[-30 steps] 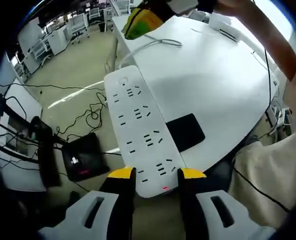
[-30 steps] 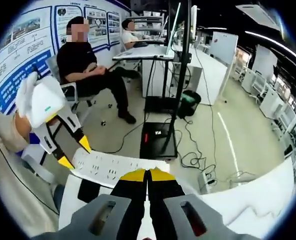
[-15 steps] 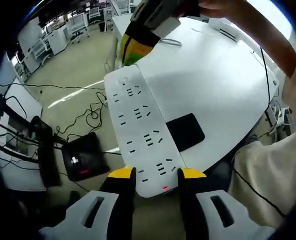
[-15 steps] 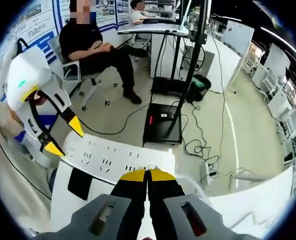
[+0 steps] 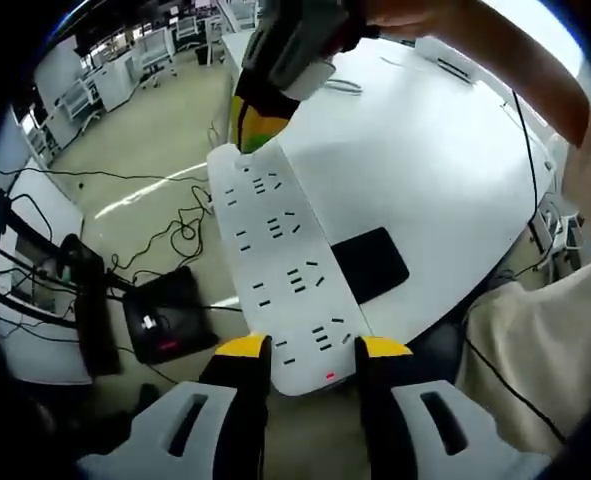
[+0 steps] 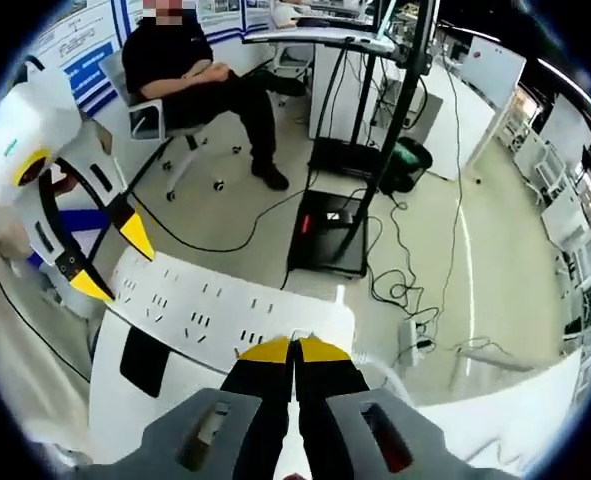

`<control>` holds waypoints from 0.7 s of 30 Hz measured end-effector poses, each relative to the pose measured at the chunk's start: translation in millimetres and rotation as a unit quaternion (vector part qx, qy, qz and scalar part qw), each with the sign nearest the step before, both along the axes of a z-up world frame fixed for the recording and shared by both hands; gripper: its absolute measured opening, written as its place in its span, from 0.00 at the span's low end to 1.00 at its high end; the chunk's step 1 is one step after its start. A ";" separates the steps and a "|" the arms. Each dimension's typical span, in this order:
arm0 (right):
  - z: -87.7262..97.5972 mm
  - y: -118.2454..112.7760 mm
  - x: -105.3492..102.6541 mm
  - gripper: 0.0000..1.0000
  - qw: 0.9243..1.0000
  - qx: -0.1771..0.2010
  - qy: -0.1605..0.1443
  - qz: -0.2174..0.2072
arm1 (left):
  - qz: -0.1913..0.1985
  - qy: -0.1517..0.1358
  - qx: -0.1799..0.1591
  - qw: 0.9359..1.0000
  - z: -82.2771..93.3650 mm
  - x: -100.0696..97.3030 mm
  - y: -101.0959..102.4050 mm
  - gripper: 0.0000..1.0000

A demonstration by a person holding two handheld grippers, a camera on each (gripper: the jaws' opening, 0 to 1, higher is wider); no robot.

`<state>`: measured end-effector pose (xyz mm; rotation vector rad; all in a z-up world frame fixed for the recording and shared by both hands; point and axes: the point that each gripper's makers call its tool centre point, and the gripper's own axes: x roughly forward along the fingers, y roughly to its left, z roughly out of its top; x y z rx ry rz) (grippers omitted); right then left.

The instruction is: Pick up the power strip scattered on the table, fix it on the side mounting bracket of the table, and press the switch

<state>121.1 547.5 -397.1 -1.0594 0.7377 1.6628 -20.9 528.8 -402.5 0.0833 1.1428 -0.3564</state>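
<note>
Power strip (image 5: 280, 270) sits along the table (image 5: 445, 160) edge, one short end pinched between the jaws of your left gripper (image 5: 312, 347), the far end reaching out toward the floor side. A small red light shows at the held end. You have it clamped across its width, jaws on both long edges.

Your right gripper (image 6: 295, 346) has its jaws pressed together with nothing between them, tips pointed down at the far end of the strip (image 6: 225, 312). In the left gripper view the same tool (image 5: 275, 80) comes in from above and covers that end, touching or nearly so; you can't tell contact for sure. The switch is probably under there.

Handling judgement: rigid plastic bar, light, smooth faces. It won't bend, but held at one end it works as a lever, so a push at the far end will try to swing it in your left jaws. Keep the left grip firm and square on the long edges, not on the socket face.

White cord (image 5: 315, 88) trails across the table behind; expect some drag from it. Dark flat pad (image 5: 372, 263) lies just beside the strip on the tabletop.

Whether the strip is seated on a bracket can't be made out.
</note>
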 end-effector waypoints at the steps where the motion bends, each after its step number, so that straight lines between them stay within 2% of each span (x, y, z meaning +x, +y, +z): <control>1: -2.0 0.2 0.5 0.00 1.000 -0.002 -0.003 0.002 | 0.001 0.000 0.000 1.000 0.0 -0.3 0.1 0.38; 7: -9.9 -1.2 1.0 0.00 1.000 -0.016 -0.010 0.007 | 0.000 0.002 0.002 1.000 0.0 -2.5 -1.6 0.38; 21: -8.7 0.4 4.2 0.00 0.999 -0.022 -0.017 0.020 | 0.001 0.004 0.006 1.000 0.4 -4.5 -2.6 0.38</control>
